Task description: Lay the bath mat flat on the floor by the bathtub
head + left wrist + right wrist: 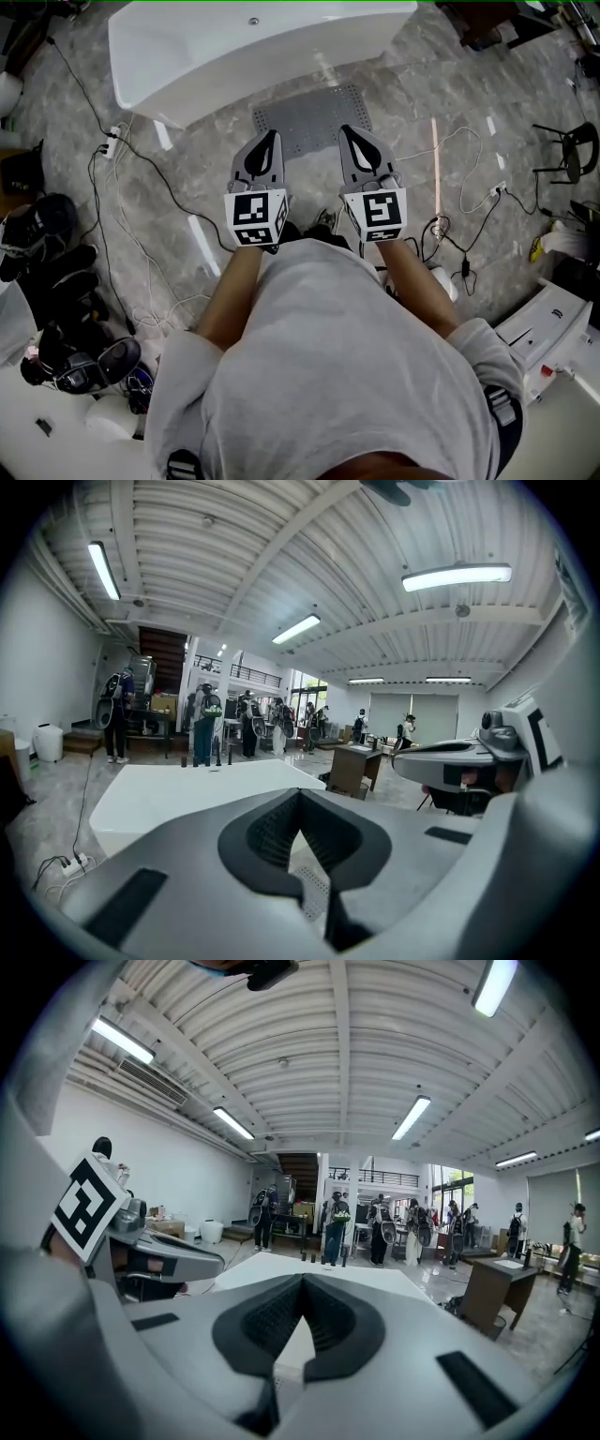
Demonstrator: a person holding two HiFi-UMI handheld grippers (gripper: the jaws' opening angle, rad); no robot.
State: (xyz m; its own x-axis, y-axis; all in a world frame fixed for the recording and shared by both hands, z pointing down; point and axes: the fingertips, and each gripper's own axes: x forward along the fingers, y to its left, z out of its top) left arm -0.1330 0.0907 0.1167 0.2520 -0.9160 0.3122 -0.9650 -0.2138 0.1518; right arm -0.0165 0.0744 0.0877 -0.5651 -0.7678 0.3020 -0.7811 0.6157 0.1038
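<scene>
Bath mat (314, 117) near corners behind left gripper (273, 136), right gripper (346, 131) — bathtub (234, 66) cropped at top.

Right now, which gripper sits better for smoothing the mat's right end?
Right: the right gripper, shut and empty, hangs over the bath mat's right end; the left gripper hangs over its left end.

Floor (197, 178): grey marbled tile | white bathtub (253, 42) stood at the far edge | grey bath mat (309, 117) lay flat just beside the tub | power strip (113, 134) and loose cables (92, 187) lay left | black chair (567, 155) stood far right
</scene>
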